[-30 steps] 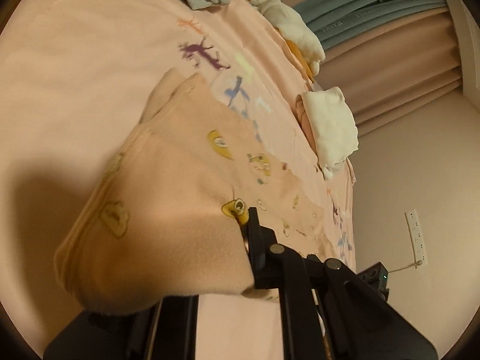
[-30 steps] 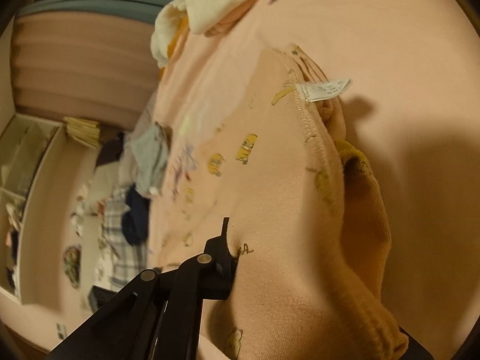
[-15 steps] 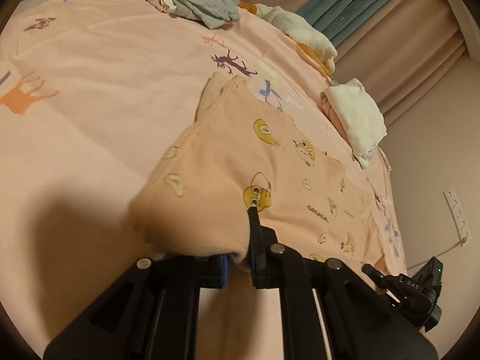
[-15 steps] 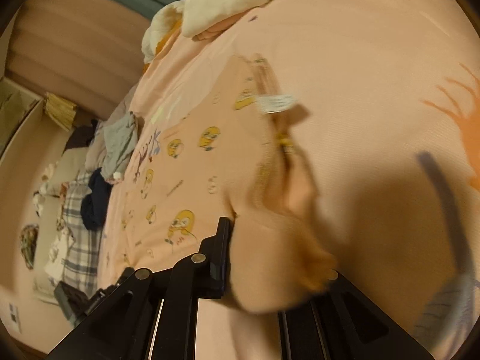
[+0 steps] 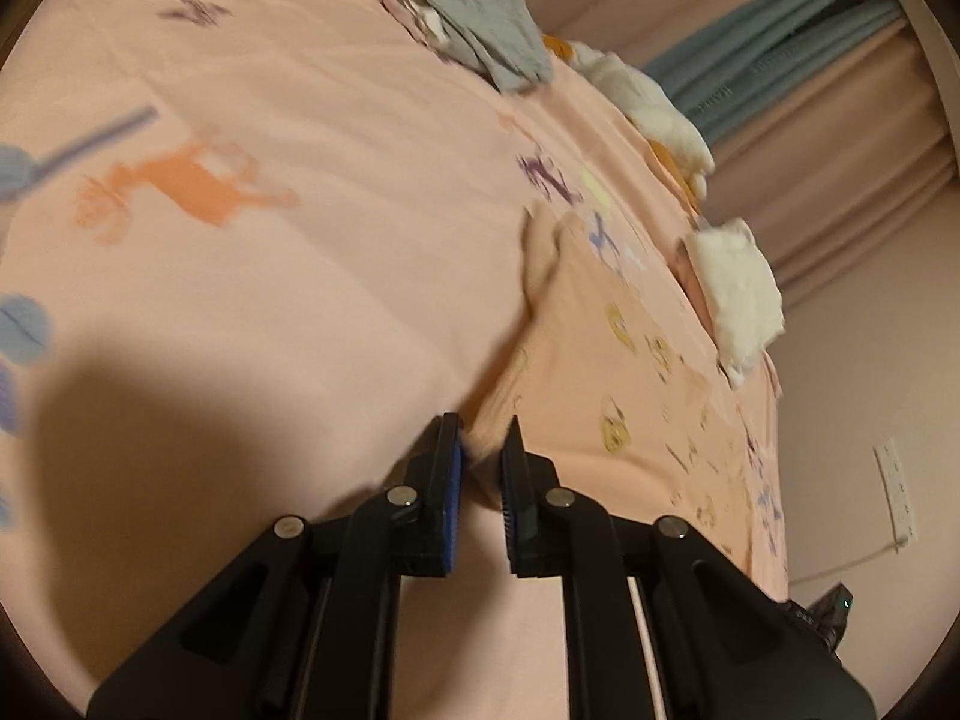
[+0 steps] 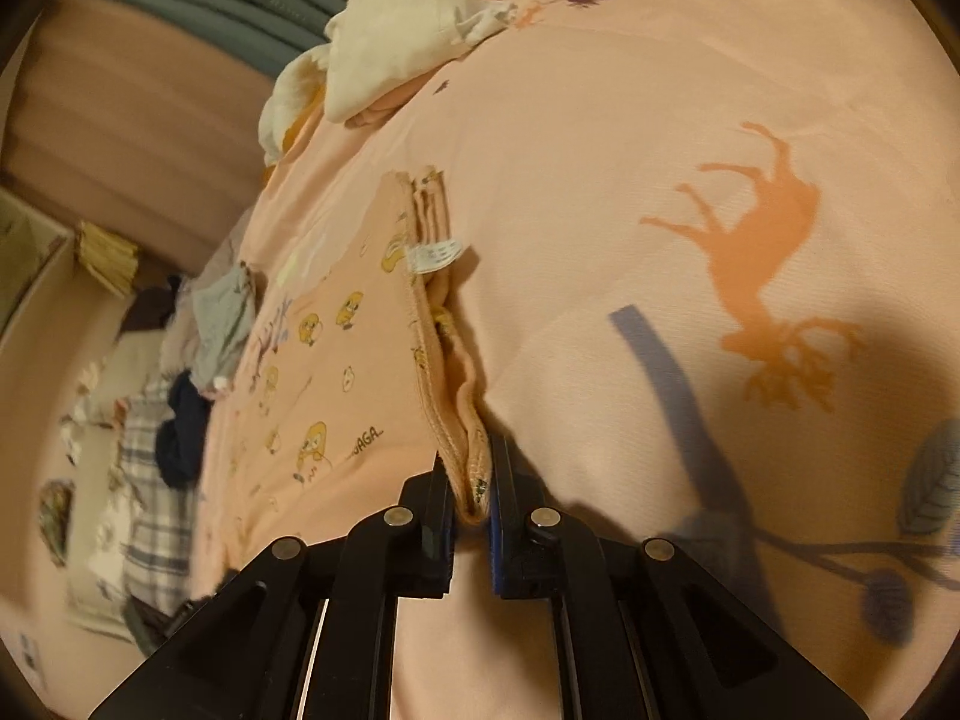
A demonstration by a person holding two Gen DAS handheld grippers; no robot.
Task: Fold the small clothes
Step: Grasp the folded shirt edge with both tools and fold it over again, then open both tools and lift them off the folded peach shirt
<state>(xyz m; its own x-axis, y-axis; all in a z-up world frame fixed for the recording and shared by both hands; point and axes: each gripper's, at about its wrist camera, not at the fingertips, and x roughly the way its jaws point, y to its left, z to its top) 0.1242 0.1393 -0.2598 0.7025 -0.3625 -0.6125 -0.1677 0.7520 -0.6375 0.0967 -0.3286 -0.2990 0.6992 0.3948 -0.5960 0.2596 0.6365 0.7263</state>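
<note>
On the pink bedsheet (image 5: 336, 276), printed with an orange deer (image 6: 762, 276) and blue branches, I log the following.

Item one: peach garment (image 6: 354, 372) with yellow cartoon print, lying flat across the sheet, a white care label (image 6: 433, 254) showing at its folded edge. In the left wrist view it stretches away from my tool toward the bed's far edge.

Item two: my right gripper (image 6: 471, 501). Its jaws are clamped on the garment's stitched hem, several layers bunched between the pads.

Item three: my left gripper (image 5: 483, 450). Its jaws have just been easing apart; a narrow gap stands between them, with the garment's near corner still sitting in it. I cannot tell whether the pads still press the cloth.

Item four: folded white cloth (image 5: 735, 294) on something pink, at the bed's edge, apart from the garment.

Item five: grey clothes (image 5: 486, 42), heaped at the far end of the sheet, with white and orange pieces (image 5: 654, 114) beside them.

Item six: checked fabric (image 6: 150, 510) and a dark navy piece (image 6: 183, 432), off to the left in the right wrist view.

Item seven: pinkish curtain (image 5: 840, 156) with teal folds (image 5: 762, 48), behind the bed.

Item eight: white power strip (image 5: 895, 492) on the wall.
</note>
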